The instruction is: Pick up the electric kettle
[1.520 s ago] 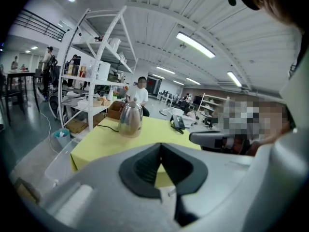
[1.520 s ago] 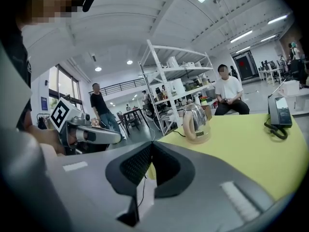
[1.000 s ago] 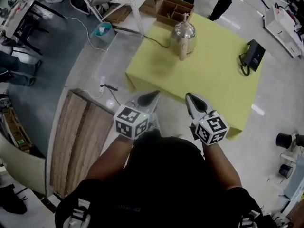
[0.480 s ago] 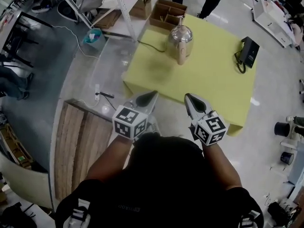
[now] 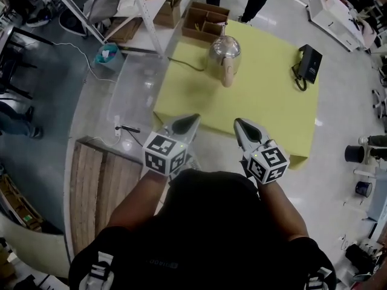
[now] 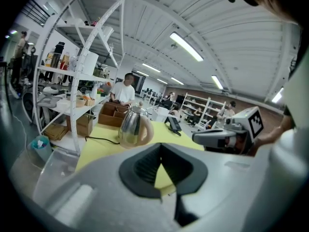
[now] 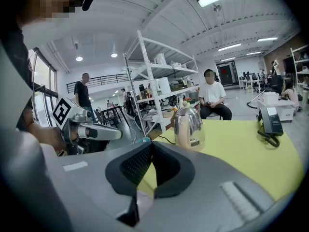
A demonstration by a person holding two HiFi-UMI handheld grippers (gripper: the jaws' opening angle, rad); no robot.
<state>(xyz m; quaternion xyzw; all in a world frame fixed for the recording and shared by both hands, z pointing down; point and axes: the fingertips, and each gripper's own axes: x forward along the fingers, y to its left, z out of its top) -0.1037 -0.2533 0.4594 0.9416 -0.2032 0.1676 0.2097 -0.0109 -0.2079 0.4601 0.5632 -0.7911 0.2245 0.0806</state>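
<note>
The steel electric kettle (image 5: 221, 54) with a cream handle stands upright near the far left corner of the yellow table (image 5: 266, 107). It also appears in the left gripper view as the kettle (image 6: 133, 127) and in the right gripper view as the kettle (image 7: 189, 124). My left gripper (image 5: 194, 119) and right gripper (image 5: 239, 123) hover side by side at the table's near edge, well short of the kettle. Both point toward it. The left gripper (image 6: 161, 147) and right gripper (image 7: 151, 143) have their tips together with nothing between them.
A black desk phone (image 5: 308, 63) lies at the table's far right. A cardboard box (image 5: 205, 18) and a white shelf rack (image 5: 142, 8) stand beyond the kettle. A person (image 7: 212, 98) sits behind the table. A wooden pallet (image 5: 100, 186) and a power strip (image 5: 121, 125) lie on the floor to the left.
In the head view the table, kettle and phone have drifted left and slightly down. Both grippers keep their pose side by side, still shut.
</note>
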